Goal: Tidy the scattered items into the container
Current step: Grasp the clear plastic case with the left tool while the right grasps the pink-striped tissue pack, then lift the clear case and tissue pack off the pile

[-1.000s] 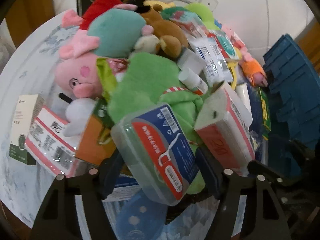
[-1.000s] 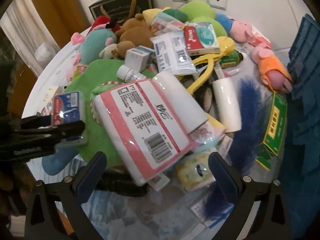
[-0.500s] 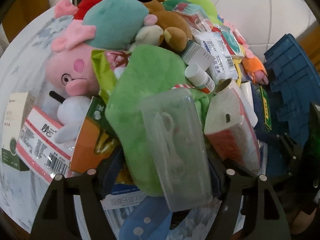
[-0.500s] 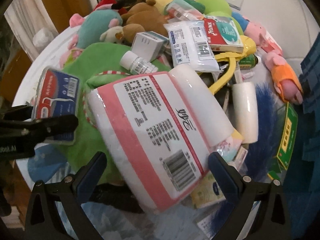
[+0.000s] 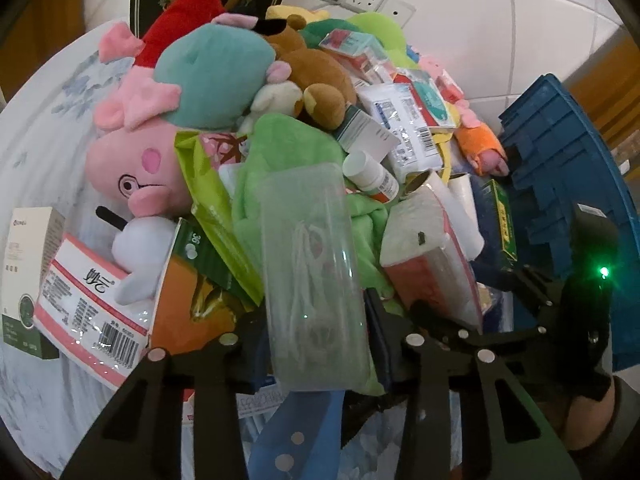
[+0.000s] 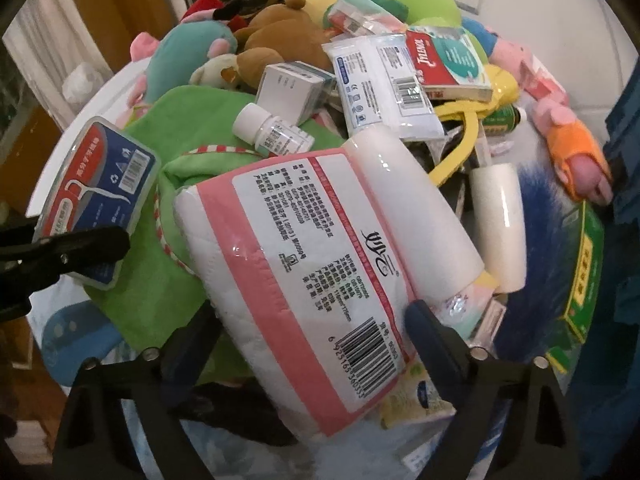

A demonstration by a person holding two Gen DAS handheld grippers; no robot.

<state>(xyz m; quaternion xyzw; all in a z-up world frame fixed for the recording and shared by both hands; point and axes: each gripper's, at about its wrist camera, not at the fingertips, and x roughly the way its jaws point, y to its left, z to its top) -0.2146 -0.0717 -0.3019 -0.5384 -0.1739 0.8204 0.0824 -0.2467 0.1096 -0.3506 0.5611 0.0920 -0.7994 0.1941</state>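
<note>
My left gripper (image 5: 316,344) is closing on the clear plastic floss-pick box (image 5: 316,280), its fingers (image 5: 378,336) against the box's sides; the box sits atop the green plush cloth (image 5: 288,152) at the near edge of the heap. My right gripper (image 6: 312,332) is closing around the pink-and-white wrapped tissue pack (image 6: 312,264), which lies between its fingers; I can't confirm they're pressing yet. The blue plastic crate (image 5: 560,184) stands at the right. Judging by the bench (image 5: 36,128), piled with plush toys, boxes and packets, almost everything remains to be tidied.
</note>
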